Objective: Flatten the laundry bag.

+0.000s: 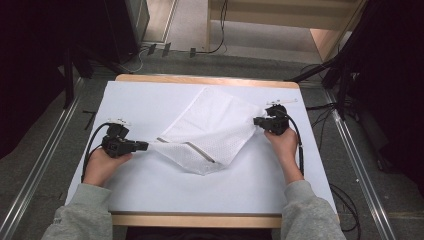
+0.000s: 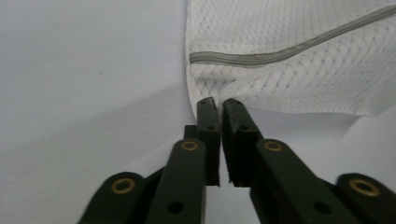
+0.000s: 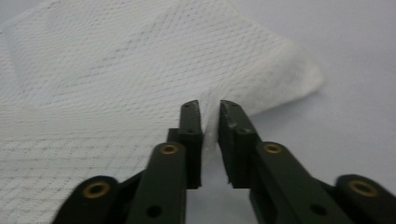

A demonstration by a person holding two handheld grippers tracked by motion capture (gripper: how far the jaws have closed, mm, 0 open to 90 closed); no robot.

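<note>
Mesh laundry bag point(image 1: 212, 127) half folded on the surface point(image 1: 150, 190); left gripper point(image 1: 141, 146) and right gripper point(image 1: 257, 120) slightly apart, apparently released; flattening remains.

Mesh bag point(image 1: 212, 127): white woven net cloth, fine holes, matt, grey zip tape point(image 2: 280, 49). Tabletop point(image 1: 150, 190): smooth matt white sheet, pale wood rim at near edge. Gripper fingers point(image 2: 208, 135): matt black plastic, brass-coloured rivets. Sleeves point(image 1: 310, 215): grey soft fabric.

One mesh bag point(image 1: 210, 131), two claws point(image 1: 141, 146).
</note>
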